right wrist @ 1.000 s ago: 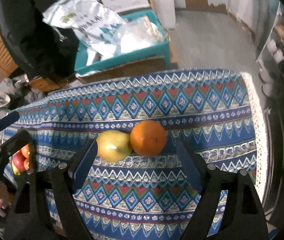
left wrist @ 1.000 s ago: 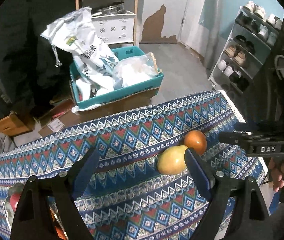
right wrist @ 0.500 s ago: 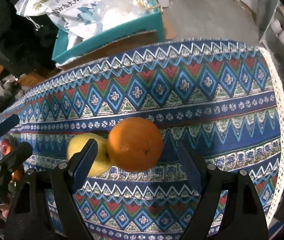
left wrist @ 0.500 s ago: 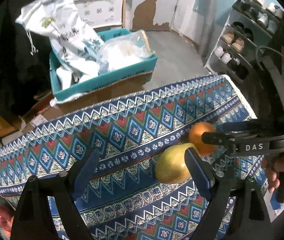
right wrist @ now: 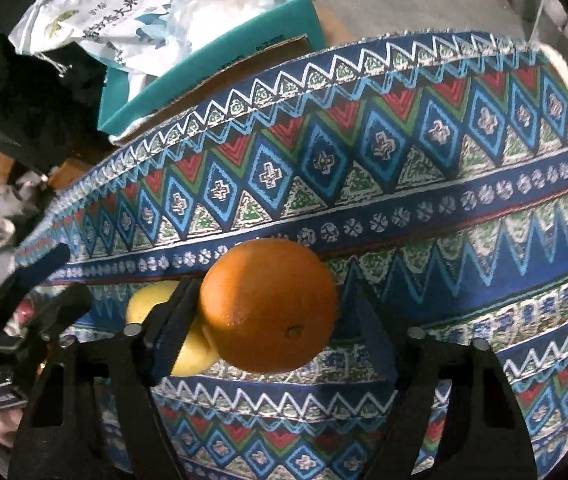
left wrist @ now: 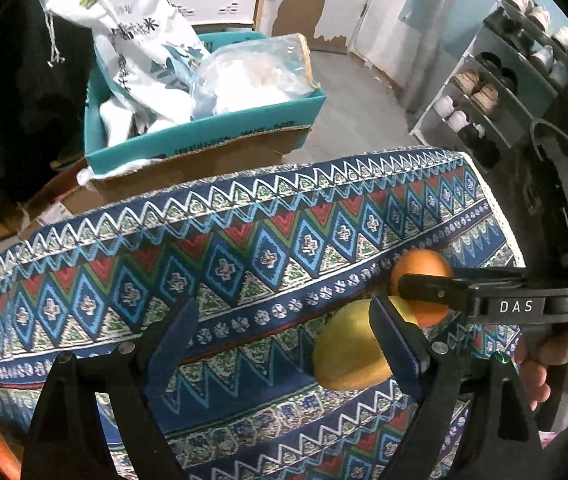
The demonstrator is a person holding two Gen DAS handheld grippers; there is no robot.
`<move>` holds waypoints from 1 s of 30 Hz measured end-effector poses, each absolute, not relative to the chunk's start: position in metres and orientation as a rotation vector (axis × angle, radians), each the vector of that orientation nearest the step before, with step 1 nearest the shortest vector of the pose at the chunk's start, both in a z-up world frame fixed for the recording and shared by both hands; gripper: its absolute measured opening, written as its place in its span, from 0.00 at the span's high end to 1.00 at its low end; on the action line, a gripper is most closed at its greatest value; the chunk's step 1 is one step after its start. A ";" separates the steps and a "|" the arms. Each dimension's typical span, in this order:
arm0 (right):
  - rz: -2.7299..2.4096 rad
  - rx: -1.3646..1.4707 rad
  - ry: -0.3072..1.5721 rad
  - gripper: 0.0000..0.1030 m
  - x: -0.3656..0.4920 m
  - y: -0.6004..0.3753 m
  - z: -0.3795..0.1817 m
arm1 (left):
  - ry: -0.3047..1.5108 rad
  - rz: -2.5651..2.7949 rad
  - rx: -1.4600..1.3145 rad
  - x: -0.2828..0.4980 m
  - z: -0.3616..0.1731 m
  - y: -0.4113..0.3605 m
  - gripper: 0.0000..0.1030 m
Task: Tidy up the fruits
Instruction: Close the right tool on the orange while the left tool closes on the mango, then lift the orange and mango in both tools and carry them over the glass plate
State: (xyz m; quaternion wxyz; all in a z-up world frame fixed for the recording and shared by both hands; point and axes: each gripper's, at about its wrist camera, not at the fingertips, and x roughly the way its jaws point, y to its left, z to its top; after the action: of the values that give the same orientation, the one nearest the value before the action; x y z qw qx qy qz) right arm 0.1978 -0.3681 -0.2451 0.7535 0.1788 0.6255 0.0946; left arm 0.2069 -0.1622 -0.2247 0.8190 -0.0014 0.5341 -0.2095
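An orange and a yellow fruit lie touching each other on the patterned tablecloth. My right gripper straddles the orange and its jaws are closing. The left pad is at the orange's side, while a small gap remains at the right pad. My left gripper is open over the cloth, with the yellow fruit against the inner face of its right finger. In that view the orange sits behind a finger of the right gripper.
A teal box holding white bags stands on cardboard beyond the table's far edge. A shoe rack is at the back right. Red fruit shows at the far left, mostly hidden. A hand holds the right gripper's handle.
Both grippers have come down toward the two fruits, which now look larger. The right jaws have narrowed around the orange. The left jaws keep the same width.
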 end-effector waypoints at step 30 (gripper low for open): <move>0.010 0.185 1.350 0.32 0.149 -0.417 -0.234 | 1.174 -0.634 0.234 0.174 -0.257 -0.242 0.14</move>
State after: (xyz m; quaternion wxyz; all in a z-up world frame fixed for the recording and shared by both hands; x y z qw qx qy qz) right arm 0.1491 -0.4166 -0.2340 0.7766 0.0855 0.6241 0.0045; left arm 0.1742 -0.2423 -0.2570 0.7793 0.1084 0.5430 -0.2933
